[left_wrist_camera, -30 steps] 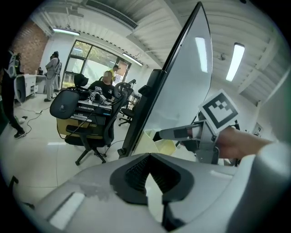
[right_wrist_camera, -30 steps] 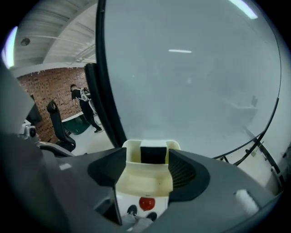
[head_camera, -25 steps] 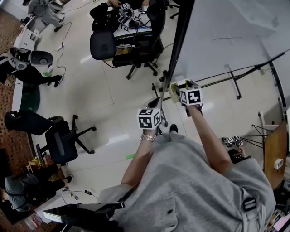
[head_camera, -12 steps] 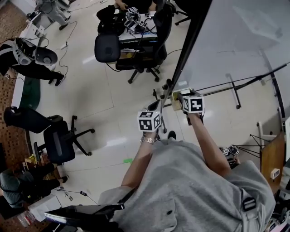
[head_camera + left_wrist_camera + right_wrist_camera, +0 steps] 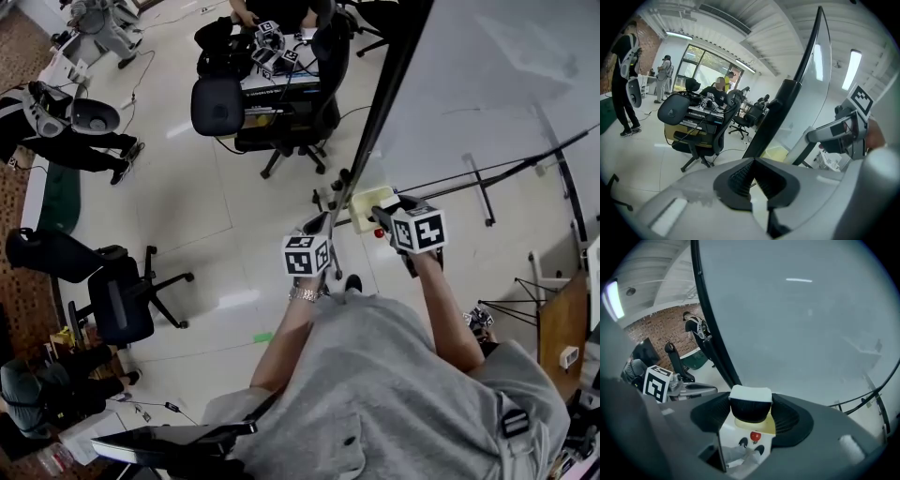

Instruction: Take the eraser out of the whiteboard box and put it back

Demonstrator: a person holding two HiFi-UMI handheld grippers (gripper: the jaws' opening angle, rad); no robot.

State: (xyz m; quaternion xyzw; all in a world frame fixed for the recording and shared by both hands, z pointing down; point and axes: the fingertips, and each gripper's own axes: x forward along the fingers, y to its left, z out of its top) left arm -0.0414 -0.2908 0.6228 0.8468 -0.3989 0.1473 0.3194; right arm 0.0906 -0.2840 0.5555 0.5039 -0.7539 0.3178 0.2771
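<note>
The first half of the job looked done: the eraser point(image 5: 750, 409) was out of the box point(image 5: 366, 200) and hung just above it, at the lower middle of the right gripper view. The right gripper point(image 5: 751, 399) had it clamped, the ribbed pads point(image 5: 787, 416) set wide and pressing on its two dark sides, with its white face turned towards the whiteboard point(image 5: 797, 324). The left gripper point(image 5: 753, 165) carried nothing, its jaws drawn together to a point with only floor beyond. In the head view it sat near the centre of the frame, left of the box and clear of it.

As I judged it, the return was next. That called for lowering the eraser straight down into the pale yellow box, clear of the red cap point(image 5: 755, 436) and the dark caps beside it (pens, most likely), and letting go only once it was seated.

No brand or label could be read anywhere. The only print was the black-and-white square markers on the cubes point(image 5: 307, 255), and the whiteboard showed no legible writing.
</note>
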